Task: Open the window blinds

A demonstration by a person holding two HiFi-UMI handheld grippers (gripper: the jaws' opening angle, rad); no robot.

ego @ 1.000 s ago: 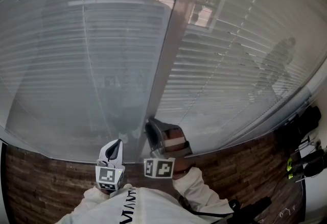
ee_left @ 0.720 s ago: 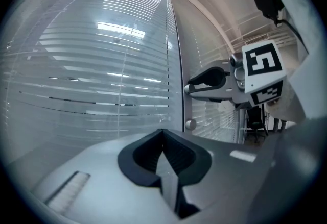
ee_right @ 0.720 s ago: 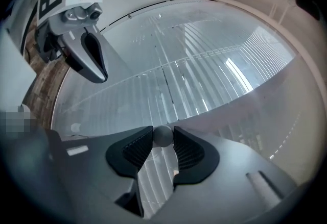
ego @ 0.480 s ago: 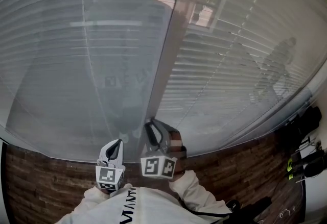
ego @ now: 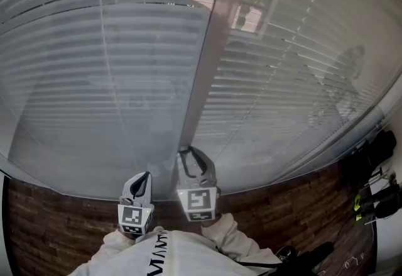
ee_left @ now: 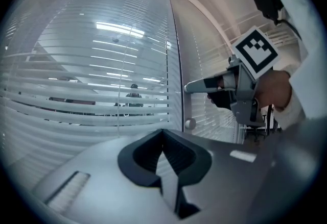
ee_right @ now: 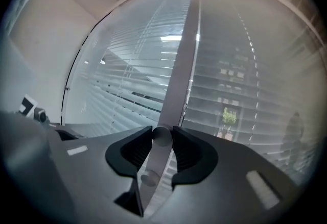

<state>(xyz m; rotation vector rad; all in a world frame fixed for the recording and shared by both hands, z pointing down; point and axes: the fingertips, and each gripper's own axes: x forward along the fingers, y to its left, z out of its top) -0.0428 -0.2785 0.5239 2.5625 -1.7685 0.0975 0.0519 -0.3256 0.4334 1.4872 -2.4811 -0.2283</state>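
White horizontal slatted blinds (ego: 94, 67) fill two panes, one on each side of a single grey upright frame post (ego: 207, 67). The slats lie mostly flat and shut, with dark gaps showing only near the top of the left pane.

The right gripper (ego: 190, 154) is up against the post at its lower end. Its fingers (ee_right: 134, 154) have just been closing a little. They now sit pinched on a small round grey knob (ee_right: 162, 136), with one pad against each side of its rim. A second knob (ee_right: 149, 178) sits just below it on the same post, so there are two knobs in all. The left gripper (ego: 146, 177) hangs just beside the right one. Its fingers (ee_left: 140, 156) are brought together at the tips with nothing between them.

The slats look thin, light and easily bent. Reflections suggest they sit behind glass, so the knob is probably the only place to work them. It looks hard, smooth and stiff, and small enough to slip. The best hold is likely square across its rim with both pads, turning it about its own axis without pulling outward.
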